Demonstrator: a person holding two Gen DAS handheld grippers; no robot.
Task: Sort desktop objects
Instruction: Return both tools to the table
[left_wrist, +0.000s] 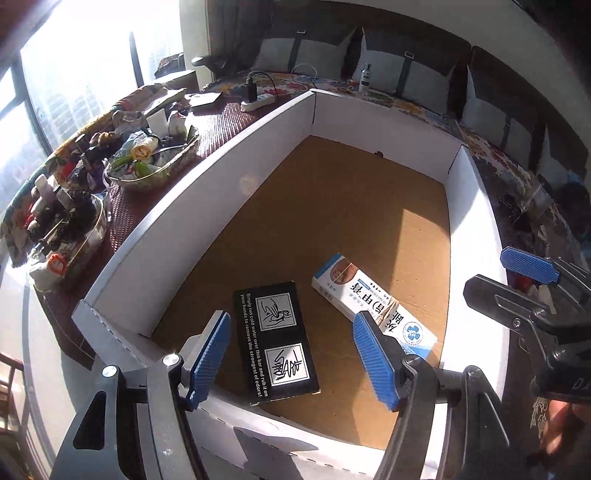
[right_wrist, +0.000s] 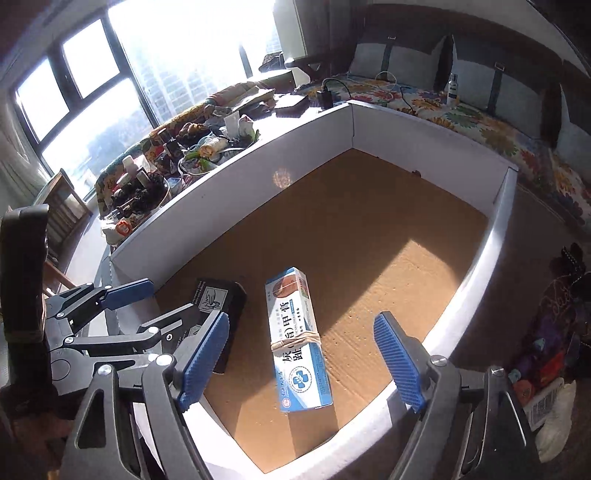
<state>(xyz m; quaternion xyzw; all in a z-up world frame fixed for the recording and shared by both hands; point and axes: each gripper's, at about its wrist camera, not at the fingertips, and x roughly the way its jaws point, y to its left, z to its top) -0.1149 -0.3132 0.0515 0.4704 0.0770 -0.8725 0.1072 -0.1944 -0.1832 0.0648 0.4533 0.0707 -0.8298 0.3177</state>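
Two boxes lie flat on the brown floor of a big white-walled cardboard box (left_wrist: 207, 206), close to each other but not touching. The black box (left_wrist: 275, 341) has white words that say "Simply run cold water over this bar and rub it on your hands to remove the strongest of odors!" and two small hand pictures. The blue and white box (right_wrist: 297, 339) has big Chinese writing, a round blue badge and a rubber band around it. The left gripper (left_wrist: 291, 358) hangs over the black box with its blue jaws apart and nothing in them. The right gripper (right_wrist: 301, 360) hangs over the blue and white box, jaws wide and empty too. A patch of sun falls on the cardboard floor. Beside the big box is a dark red woven mat (left_wrist: 221, 122) with a glass bowl (left_wrist: 147, 166) full of small things; they are too jumbled to name. Farther back sit a white power strip (left_wrist: 258, 101) with a black plug, a small bottle (right_wrist: 452, 88), a flowery cloth, grey cushions (left_wrist: 295, 55) and a bright window (right_wrist: 110, 92).
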